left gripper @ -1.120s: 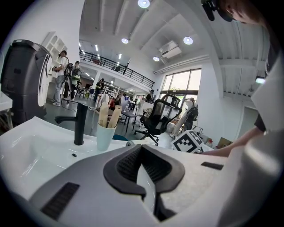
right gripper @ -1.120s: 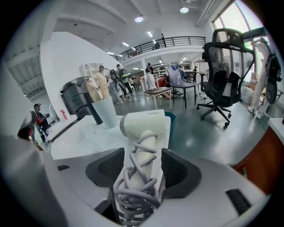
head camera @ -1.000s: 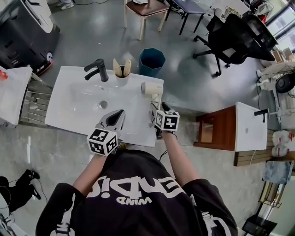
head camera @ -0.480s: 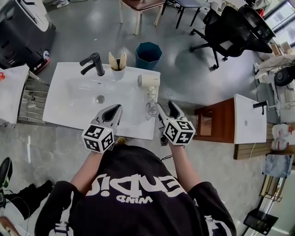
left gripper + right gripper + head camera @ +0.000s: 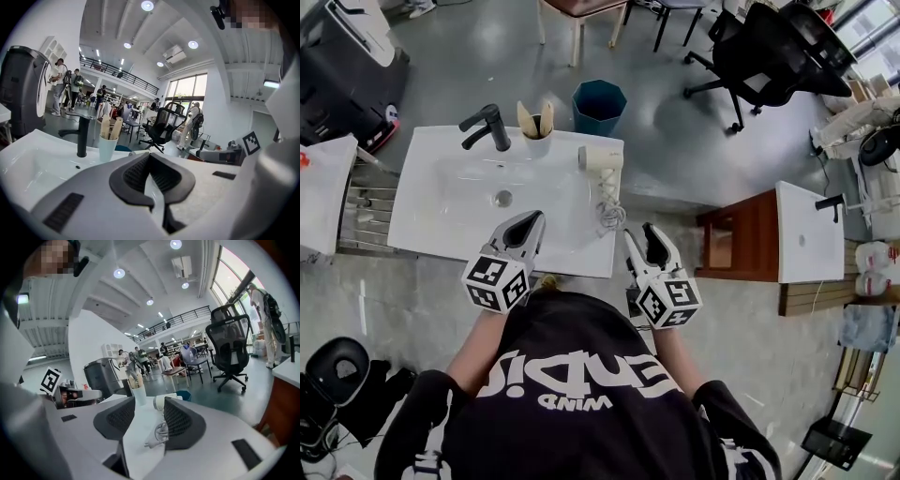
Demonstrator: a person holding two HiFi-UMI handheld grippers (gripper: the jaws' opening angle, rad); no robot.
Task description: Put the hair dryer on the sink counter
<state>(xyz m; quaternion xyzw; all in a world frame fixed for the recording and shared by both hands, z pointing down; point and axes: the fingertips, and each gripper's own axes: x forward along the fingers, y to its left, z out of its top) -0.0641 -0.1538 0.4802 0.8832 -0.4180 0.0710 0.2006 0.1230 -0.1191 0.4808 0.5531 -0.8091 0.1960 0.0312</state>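
Observation:
The cream hair dryer [image 5: 602, 159] lies on the right end of the white sink counter [image 5: 450, 234], handle toward me, its coiled cord [image 5: 609, 217] near the front edge. My right gripper [image 5: 643, 234] hovers just off the counter's right front corner, clear of the dryer. Its jaws are closing with nothing between them. In the right gripper view the hair dryer [image 5: 161, 401] and cord [image 5: 158, 434] show beyond the gripper [image 5: 149, 411]. My left gripper [image 5: 532, 220] hangs over the counter's front edge, shut and empty; its own view shows the tips [image 5: 150, 157] meeting.
A black faucet [image 5: 492, 127] and a cup of wooden brushes [image 5: 537, 127] stand at the counter's back. Behind it are a teal bin [image 5: 599, 103] and an office chair [image 5: 778, 56]. A wooden cabinet with a second basin [image 5: 806, 244] stands to the right, a metal rack [image 5: 370, 202] to the left.
My right gripper has drawn back from the dryer's handle toward me and to the right, off the counter. The dryer stays lying on the counter. The left gripper barely moved.

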